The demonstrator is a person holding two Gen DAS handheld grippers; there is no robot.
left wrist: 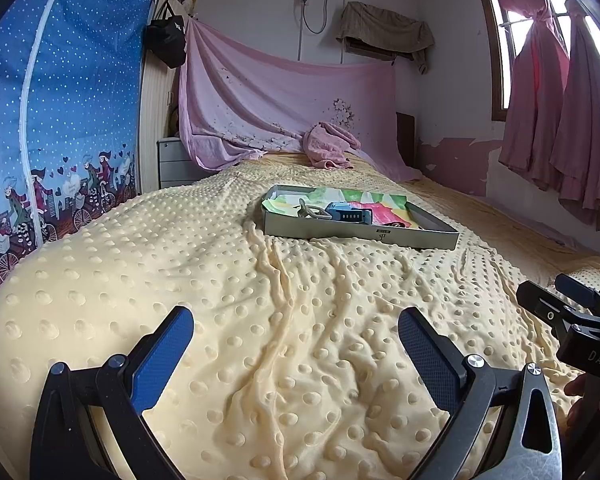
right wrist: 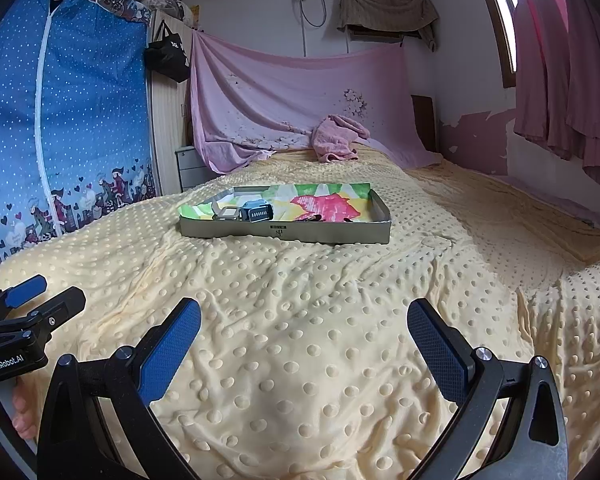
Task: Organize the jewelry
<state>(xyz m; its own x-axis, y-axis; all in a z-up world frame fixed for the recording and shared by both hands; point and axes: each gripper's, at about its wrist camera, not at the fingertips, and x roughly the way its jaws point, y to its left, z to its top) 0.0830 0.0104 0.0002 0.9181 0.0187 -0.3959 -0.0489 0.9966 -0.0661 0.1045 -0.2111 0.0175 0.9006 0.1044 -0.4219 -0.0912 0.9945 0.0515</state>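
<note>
A shallow grey metal tray (left wrist: 364,236) lies on the yellow dotted blanket (left wrist: 260,320) mid-bed, lined with colourful paper. In it lie a blue watch-like piece (left wrist: 349,214), a tan clasp piece (left wrist: 308,211) and small dark items at the right (left wrist: 400,225). The tray also shows in the right wrist view (right wrist: 284,234) with the blue piece (right wrist: 258,211) and dark items (right wrist: 312,219). My left gripper (left wrist: 296,336) is open and empty, well short of the tray. My right gripper (right wrist: 304,332) is open and empty, also short of it.
A pink towel (left wrist: 328,146) is bunched at the head of the bed below a hanging pink sheet (left wrist: 284,96). A blue zip wardrobe (left wrist: 56,120) stands left, with a grey drawer unit (left wrist: 176,162) beside it. Pink curtains (left wrist: 556,120) hang right.
</note>
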